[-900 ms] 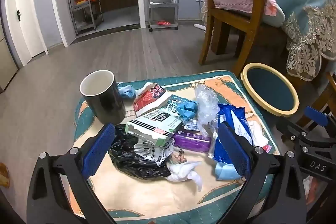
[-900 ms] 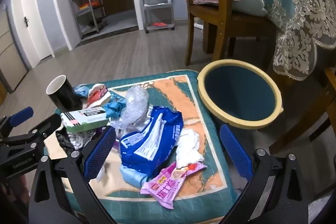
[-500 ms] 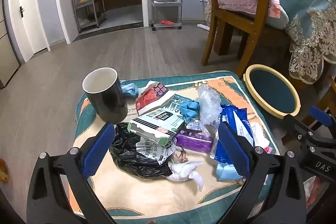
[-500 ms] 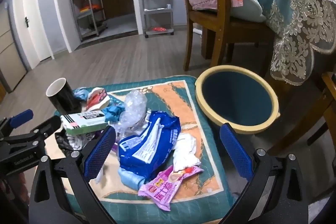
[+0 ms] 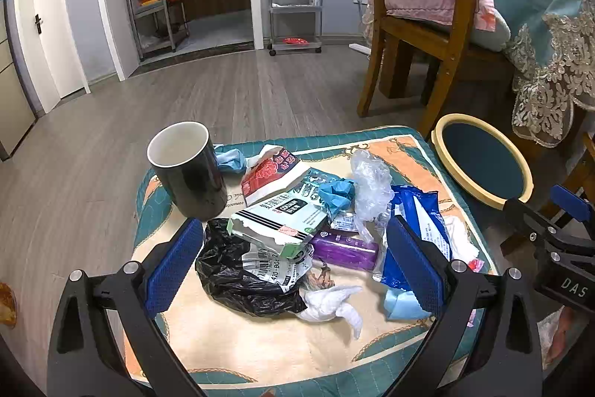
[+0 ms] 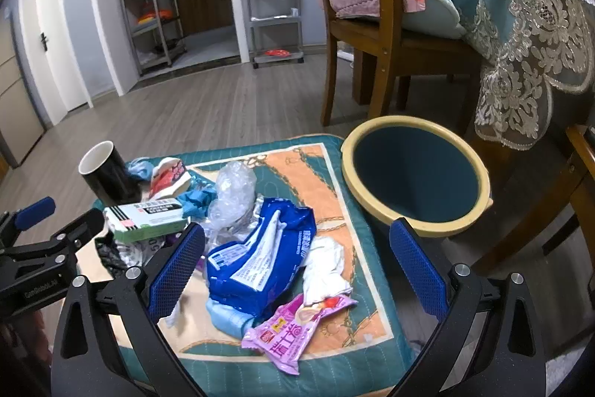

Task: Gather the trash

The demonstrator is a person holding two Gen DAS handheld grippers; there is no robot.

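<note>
Left wrist view — left gripper (image 5: pixel 293 265) fingers apart | right gripper (image 6: pixel 295 265) fingers apart — above blue wrapper (image 6: pixel 256 259)

A low cushioned stool (image 5: pixel 372 356) with a teal-bordered cover carries a black mug (image 5: pixel 189 170) near its far left corner and a heap of wrappers (image 5: pixel 297 233) across its middle.

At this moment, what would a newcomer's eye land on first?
A heap of wrappers on the patterned teal and orange cushion, topped by a crumpled blue plastic pack with a pink snack wrapper at its near edge. A black mug with white inside stands upright at the far left corner, and a yellow-rimmed dark blue bin sits empty at the right.
</note>
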